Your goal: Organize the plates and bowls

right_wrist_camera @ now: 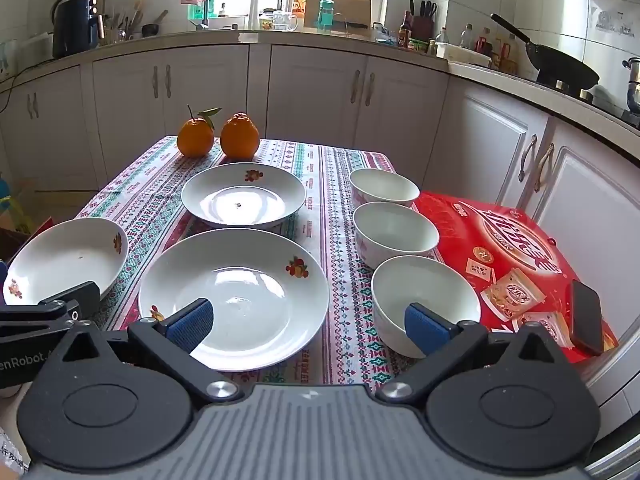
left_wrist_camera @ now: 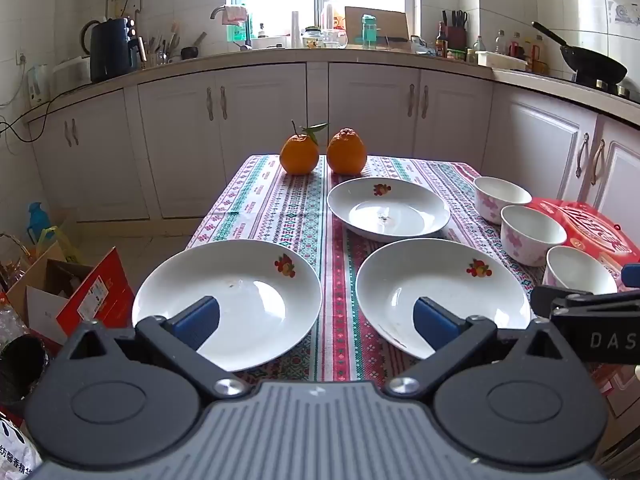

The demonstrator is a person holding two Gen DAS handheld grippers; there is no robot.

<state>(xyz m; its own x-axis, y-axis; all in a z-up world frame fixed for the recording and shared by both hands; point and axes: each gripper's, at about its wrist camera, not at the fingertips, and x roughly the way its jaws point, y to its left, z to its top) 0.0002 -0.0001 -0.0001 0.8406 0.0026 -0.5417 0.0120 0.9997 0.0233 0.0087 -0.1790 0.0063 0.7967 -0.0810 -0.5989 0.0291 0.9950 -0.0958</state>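
Three white deep plates with fruit prints lie on the patterned tablecloth (left_wrist_camera: 280, 208): a near-left plate (left_wrist_camera: 240, 292), a near-right plate (left_wrist_camera: 448, 292) and a far plate (left_wrist_camera: 388, 208). Three white bowls with pink flowers line the right side: far bowl (right_wrist_camera: 384, 188), middle bowl (right_wrist_camera: 396, 232), near bowl (right_wrist_camera: 424, 296). My left gripper (left_wrist_camera: 316, 320) hovers open above the table's near edge, between the two near plates. My right gripper (right_wrist_camera: 308, 326) is open too, nothing between its blue pads (right_wrist_camera: 190, 326), and spans the gap between the near-right plate (right_wrist_camera: 248, 292) and the near bowl.
Two oranges (left_wrist_camera: 324, 152) sit at the table's far edge. A red snack box (right_wrist_camera: 516, 256) with a black phone (right_wrist_camera: 586, 316) on it lies right of the bowls. Cardboard boxes (left_wrist_camera: 80, 292) stand on the floor to the left. Cabinets and a cluttered counter ring the room.
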